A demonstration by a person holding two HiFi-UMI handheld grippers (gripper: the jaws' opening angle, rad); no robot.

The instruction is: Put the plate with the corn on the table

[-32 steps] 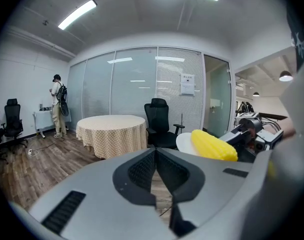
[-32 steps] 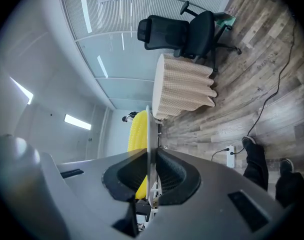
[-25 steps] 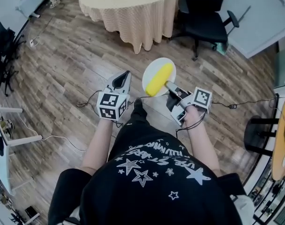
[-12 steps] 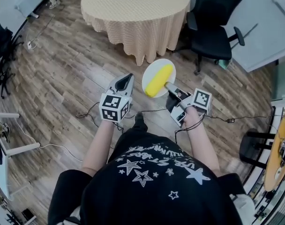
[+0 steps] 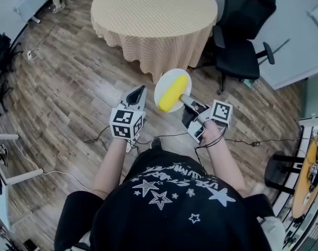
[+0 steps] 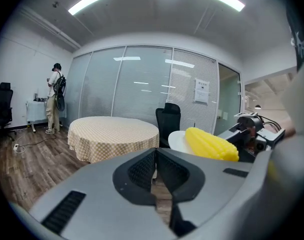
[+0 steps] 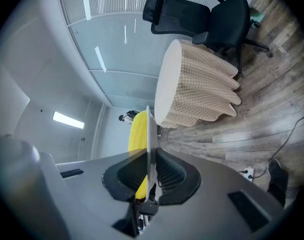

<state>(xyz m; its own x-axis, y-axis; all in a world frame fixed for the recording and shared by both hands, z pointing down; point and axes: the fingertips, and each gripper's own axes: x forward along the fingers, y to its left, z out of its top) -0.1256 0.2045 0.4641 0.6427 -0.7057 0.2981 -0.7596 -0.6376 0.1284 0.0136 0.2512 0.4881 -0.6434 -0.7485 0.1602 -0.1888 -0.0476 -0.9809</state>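
Near table (image 5: 154, 20), right gripper (image 5: 185, 99) hiding plate (image 5: 166, 81) rim, corn (image 5: 172, 93) atop

Head view: high above the person (image 5: 169, 208), facing steeply down toward the round worktop (image 5: 154, 14).
Left gripper view: low, level, facing worktop and chair (image 6: 167, 120).
Right gripper view: rolled sideways, tight on the plate (image 7: 148, 134) edge.
Shared: worktop, chair, floor (image 5: 70, 88).

An office: glass partition walls (image 6: 127, 89) with slatted blinds (image 6: 192, 99) and ceiling strip lights (image 6: 92, 0) fill the left gripper view. In the head view's upper part stand a black swivel chair (image 5: 237, 56) and a cloth-covered round desk (image 5: 154, 9) on wood-plank floor (image 5: 70, 88).
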